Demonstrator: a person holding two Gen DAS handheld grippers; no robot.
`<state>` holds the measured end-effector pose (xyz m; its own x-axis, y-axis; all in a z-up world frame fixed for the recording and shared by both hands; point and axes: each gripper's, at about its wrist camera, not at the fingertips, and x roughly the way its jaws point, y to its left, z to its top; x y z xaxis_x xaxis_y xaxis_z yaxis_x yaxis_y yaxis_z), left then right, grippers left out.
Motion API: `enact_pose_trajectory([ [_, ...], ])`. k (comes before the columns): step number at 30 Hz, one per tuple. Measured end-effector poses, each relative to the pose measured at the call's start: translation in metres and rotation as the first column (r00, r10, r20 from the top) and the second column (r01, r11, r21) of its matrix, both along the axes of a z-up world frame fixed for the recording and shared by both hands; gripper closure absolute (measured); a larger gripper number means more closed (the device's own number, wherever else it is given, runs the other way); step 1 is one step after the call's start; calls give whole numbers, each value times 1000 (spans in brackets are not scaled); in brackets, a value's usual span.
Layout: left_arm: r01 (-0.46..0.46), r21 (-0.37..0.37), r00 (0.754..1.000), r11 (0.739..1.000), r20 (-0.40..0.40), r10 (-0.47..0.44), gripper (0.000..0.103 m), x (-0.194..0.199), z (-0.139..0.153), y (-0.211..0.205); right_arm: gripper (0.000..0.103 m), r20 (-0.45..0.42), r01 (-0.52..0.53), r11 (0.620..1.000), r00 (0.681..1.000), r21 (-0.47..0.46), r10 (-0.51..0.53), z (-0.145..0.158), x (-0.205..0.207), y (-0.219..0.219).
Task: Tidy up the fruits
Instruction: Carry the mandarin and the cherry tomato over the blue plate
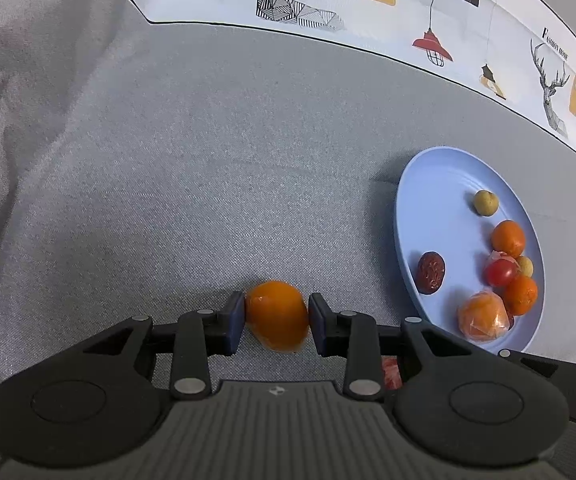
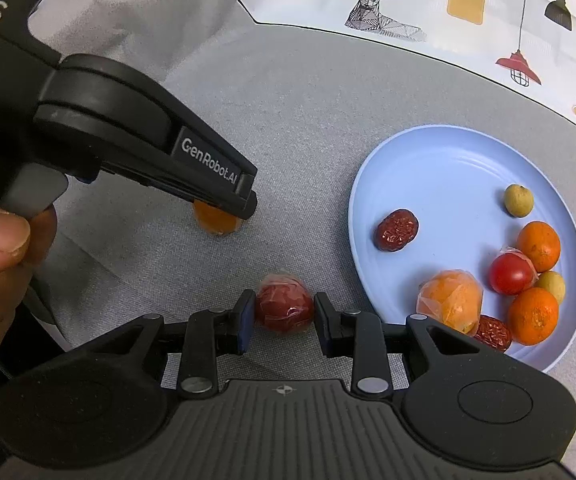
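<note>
Two fruits pinched: orange fruit [image 1: 277, 315] in left gripper [image 1: 276, 320], wrapped red fruit [image 2: 284, 307] in right gripper [image 2: 285, 316]; blue plate [image 2: 440, 152] lying right of frame, nearer the right gripper.

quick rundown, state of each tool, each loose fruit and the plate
left tool: shut on the orange wrapped fruit, low on the grey cloth
right tool: shut on the wrapped red fruit, also on the cloth
blue plate: flat on the cloth, partly filled
red date: lying alone on the plate
cherry tomato: wrapped, among the oranges
</note>
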<state>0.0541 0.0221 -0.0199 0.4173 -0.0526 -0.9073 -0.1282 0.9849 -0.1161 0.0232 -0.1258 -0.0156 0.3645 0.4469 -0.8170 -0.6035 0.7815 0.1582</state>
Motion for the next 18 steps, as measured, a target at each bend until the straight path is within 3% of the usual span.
enact_pose_trajectory([
  [18,18,19,1000,1000,-19,-18,62,1,-6,-5,70,19,0,1000,1000,-1,0,5,-5,-1],
])
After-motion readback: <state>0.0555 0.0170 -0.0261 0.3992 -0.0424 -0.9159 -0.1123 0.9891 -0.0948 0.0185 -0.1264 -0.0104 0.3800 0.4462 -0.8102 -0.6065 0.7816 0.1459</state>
